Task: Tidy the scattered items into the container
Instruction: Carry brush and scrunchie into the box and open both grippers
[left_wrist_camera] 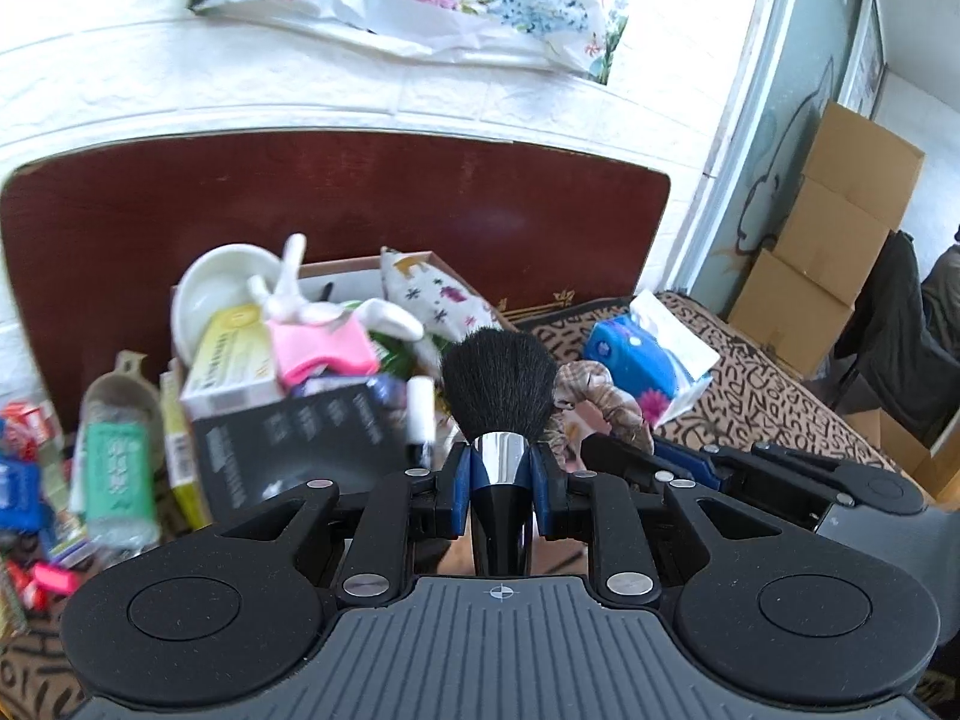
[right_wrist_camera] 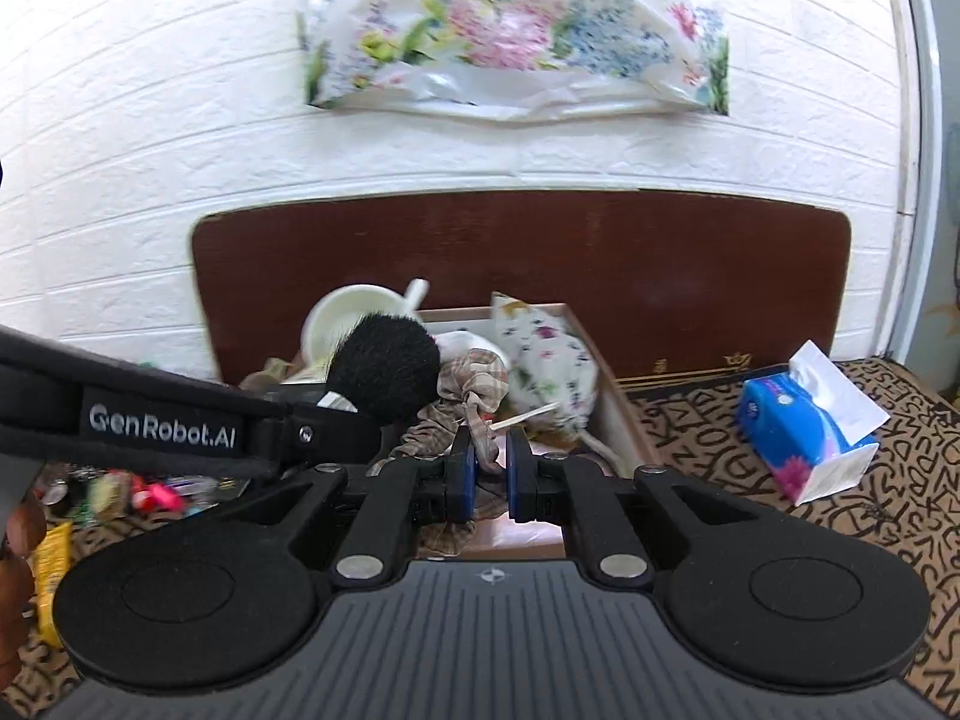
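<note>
My left gripper [left_wrist_camera: 501, 471] is shut on the handle of a makeup brush [left_wrist_camera: 498, 381] with black bristles and a chrome collar, pointing forward. My right gripper [right_wrist_camera: 491, 459] is shut on a beige plaid scrunchie [right_wrist_camera: 471, 387], whose cloth bunches between the blue pads. Both hover at the near end of an open cardboard box [right_wrist_camera: 606, 387] stuffed with a white bowl [left_wrist_camera: 216, 285], a white plush toy [left_wrist_camera: 312, 306], a patterned pouch [right_wrist_camera: 549, 354] and cartons. The brush [right_wrist_camera: 387, 372] and left gripper arm [right_wrist_camera: 180, 420] cross the right wrist view from the left. A thin white stick [right_wrist_camera: 525, 417] shows beside the scrunchie.
A blue tissue pack [right_wrist_camera: 804, 426] lies right of the box on a letter-patterned blanket [right_wrist_camera: 888, 516]. Small packets and a bottle [left_wrist_camera: 117, 456] are scattered at the left. A dark wooden headboard [right_wrist_camera: 660, 264] and white brick wall stand behind. Cardboard boxes [left_wrist_camera: 840, 228] are stacked far right.
</note>
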`<state>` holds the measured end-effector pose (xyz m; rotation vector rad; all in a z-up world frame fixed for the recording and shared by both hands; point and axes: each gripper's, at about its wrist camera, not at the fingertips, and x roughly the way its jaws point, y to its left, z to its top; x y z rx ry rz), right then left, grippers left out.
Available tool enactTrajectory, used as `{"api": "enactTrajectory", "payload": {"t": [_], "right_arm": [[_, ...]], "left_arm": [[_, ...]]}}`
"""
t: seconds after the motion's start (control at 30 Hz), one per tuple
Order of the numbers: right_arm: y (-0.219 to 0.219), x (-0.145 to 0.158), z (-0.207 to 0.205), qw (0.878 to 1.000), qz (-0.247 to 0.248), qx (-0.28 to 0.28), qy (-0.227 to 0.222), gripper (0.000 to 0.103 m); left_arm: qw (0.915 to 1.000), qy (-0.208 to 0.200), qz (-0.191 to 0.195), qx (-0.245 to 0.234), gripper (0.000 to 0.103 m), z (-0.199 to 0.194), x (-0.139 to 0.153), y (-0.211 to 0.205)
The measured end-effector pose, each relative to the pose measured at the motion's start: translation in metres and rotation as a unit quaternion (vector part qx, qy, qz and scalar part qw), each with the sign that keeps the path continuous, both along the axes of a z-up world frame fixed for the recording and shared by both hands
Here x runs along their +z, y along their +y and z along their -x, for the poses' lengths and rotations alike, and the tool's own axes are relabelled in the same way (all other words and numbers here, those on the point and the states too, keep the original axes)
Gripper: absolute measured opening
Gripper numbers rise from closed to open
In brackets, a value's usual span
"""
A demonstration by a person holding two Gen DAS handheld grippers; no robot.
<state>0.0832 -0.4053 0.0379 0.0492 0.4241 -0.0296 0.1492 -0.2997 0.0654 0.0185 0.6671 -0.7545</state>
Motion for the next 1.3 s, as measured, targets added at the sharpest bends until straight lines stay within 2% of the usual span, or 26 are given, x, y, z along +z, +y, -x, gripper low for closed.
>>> {"api": "enactTrajectory", "payload": {"t": [0.17, 0.43, 0.6, 0.67, 0.7, 0.73, 0.9, 0.93, 0.97, 1.03, 1.1, 1.2, 1.27, 1.3], "right_arm": [[-0.023, -0.014, -0.027, 1.000, 0.007, -0.009, 0.012, 0.012], [-0.040, -0.047, -0.061, 0.999, 0.017, -0.017, 0.047, 0.012], [-0.045, -0.059, -0.074, 0.997, 0.031, -0.021, 0.062, 0.012], [-0.044, -0.064, -0.078, 0.997, 0.038, -0.017, 0.070, 0.012], [-0.043, -0.066, -0.079, 0.996, 0.041, -0.016, 0.072, 0.013], [-0.043, -0.068, -0.080, 0.996, 0.045, -0.019, 0.071, 0.013], [-0.043, -0.069, -0.078, 0.996, 0.051, -0.030, 0.064, 0.026], [-0.043, -0.068, -0.077, 0.996, 0.053, -0.031, 0.062, 0.035], [-0.043, -0.067, -0.075, 0.996, 0.056, -0.034, 0.059, 0.044], [-0.043, -0.065, -0.072, 0.996, 0.059, -0.033, 0.052, 0.049], [-0.042, -0.062, -0.070, 0.997, 0.056, -0.029, 0.047, 0.054], [-0.040, -0.059, -0.066, 0.998, 0.053, -0.021, 0.037, 0.067], [-0.037, -0.056, -0.063, 0.998, 0.058, -0.023, 0.028, 0.084], [-0.036, -0.054, -0.061, 0.997, 0.064, -0.027, 0.021, 0.087]], "left_arm": [[0.9998, 0.014, -0.014, 0.002, 0.019, -0.024, -0.020, -0.027], [0.9989, 0.029, -0.038, 0.000, 0.019, -0.047, -0.049, -0.048], [0.9987, 0.008, -0.051, 0.001, 0.020, -0.050, -0.053, -0.053], [0.9986, 0.001, -0.052, -0.003, 0.027, -0.048, -0.053, -0.053], [0.9986, -0.003, -0.052, -0.005, 0.037, -0.047, -0.053, -0.053], [0.9986, -0.006, -0.053, -0.006, 0.039, -0.046, -0.053, -0.053], [0.9989, -0.003, -0.046, -0.004, 0.042, -0.047, -0.050, -0.050], [0.9989, -0.005, -0.046, -0.002, 0.043, -0.046, -0.049, -0.049], [0.9989, -0.009, -0.045, 0.000, 0.048, -0.046, -0.048, -0.048], [0.9991, -0.015, -0.041, 0.001, 0.060, -0.044, -0.044, -0.045], [0.9993, -0.022, -0.030, 0.002, 0.084, -0.040, -0.040, -0.041], [0.9990, -0.041, -0.006, 0.015, 0.103, -0.030, -0.029, -0.032], [0.9977, -0.057, 0.009, 0.034, 0.103, -0.023, -0.023, -0.025], [0.9973, -0.061, 0.014, 0.038, 0.103, -0.021, -0.020, -0.022]]}}
